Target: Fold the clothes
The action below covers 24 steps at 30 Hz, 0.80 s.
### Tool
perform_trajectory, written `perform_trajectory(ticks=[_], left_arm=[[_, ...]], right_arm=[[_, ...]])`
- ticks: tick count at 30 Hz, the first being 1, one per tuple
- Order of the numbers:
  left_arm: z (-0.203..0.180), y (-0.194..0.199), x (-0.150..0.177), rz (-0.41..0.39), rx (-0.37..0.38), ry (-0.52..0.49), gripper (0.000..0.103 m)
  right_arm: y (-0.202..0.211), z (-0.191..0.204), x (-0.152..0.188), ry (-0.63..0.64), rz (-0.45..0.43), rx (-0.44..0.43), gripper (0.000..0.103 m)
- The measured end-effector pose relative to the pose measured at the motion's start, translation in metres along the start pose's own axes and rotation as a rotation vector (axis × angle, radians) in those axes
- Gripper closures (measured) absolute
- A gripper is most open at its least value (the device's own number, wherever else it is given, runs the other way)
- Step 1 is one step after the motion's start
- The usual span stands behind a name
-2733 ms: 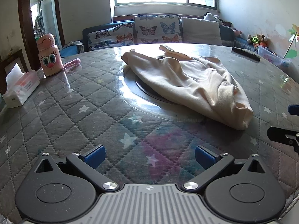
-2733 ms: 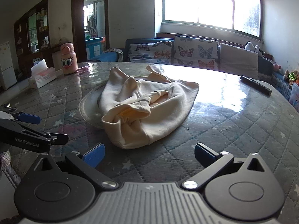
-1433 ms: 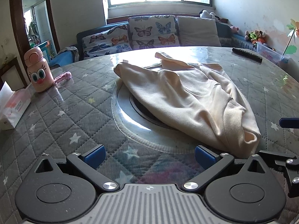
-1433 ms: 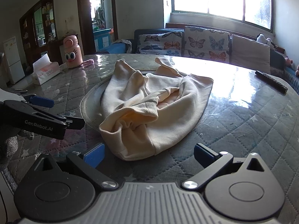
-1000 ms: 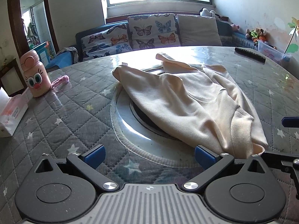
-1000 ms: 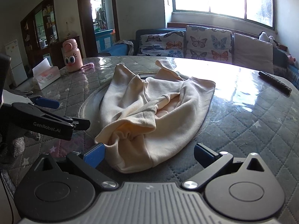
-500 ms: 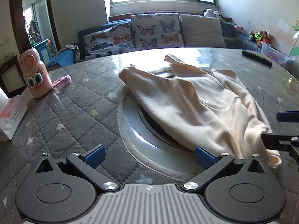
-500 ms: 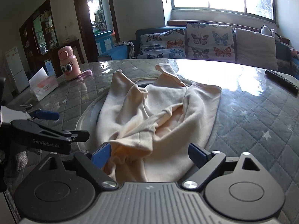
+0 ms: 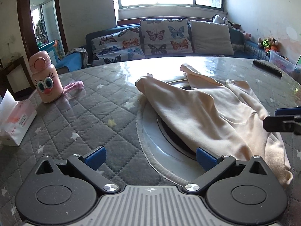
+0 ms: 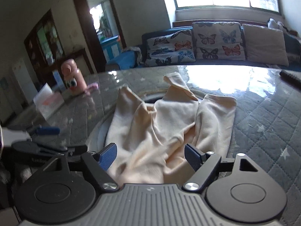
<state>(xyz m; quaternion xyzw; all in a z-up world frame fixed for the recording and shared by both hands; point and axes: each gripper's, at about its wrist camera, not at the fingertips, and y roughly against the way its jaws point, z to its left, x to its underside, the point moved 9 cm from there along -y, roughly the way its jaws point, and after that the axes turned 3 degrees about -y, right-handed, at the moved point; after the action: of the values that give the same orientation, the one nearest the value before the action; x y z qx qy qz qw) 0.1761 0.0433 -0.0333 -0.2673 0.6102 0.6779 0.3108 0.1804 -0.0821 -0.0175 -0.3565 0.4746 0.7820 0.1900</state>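
cream garment (image 9: 212, 116) lies crumpled on the round table (image 9: 105, 101), over the turntable ring (image 9: 150, 131) in the middle, and its near bunched end reaches toward me. my right gripper (image 10: 150, 155) has its two blue pads on both sides of this near end; the jaws have just been closing, the cloth is between them, but the pads are not pressing it yet, there is a gap on each side. my left gripper (image 9: 150, 158) is spread wide and holds nothing; under it i see the grey quilted cover and the edge of the ring, and the cloth is just beside its right pad (image 9: 205, 158). in the left wrist view the right gripper's fingers (image 9: 282, 120) come in from the right edge, above the cloth. on the far left of the table stand a pink bottle (image 9: 46, 81) with a cartoon face and a tissue pack (image 9: 15, 120), well apart from the garment. a dark remote (image 9: 268, 68) lies at the far right. behind the table is a sofa (image 9: 161, 37) with butterfly cushions.
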Motion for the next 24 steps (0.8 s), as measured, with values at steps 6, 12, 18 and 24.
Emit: perform_trajectory(ticks=[6, 12, 18, 24], left_arm=[[0.001, 0.001, -0.004, -0.012, -0.001, 0.001, 0.000], [0.005, 0.002, -0.004, -0.015, -0.008, 0.001, 0.000], [0.010, 0.010, -0.011, -0.041, -0.015, 0.004, 0.001], [0.012, 0.029, -0.032, -0.109, -0.001, 0.003, 0.002]], right_arm=[[-0.023, -0.016, 0.000, -0.083, 0.049, 0.013, 0.040], [-0.043, -0.026, 0.004, -0.131, 0.080, 0.017, 0.057], [-0.045, -0.018, 0.007, -0.105, 0.078, 0.008, 0.095], [-0.021, 0.024, 0.004, 0.017, 0.027, -0.065, 0.098]])
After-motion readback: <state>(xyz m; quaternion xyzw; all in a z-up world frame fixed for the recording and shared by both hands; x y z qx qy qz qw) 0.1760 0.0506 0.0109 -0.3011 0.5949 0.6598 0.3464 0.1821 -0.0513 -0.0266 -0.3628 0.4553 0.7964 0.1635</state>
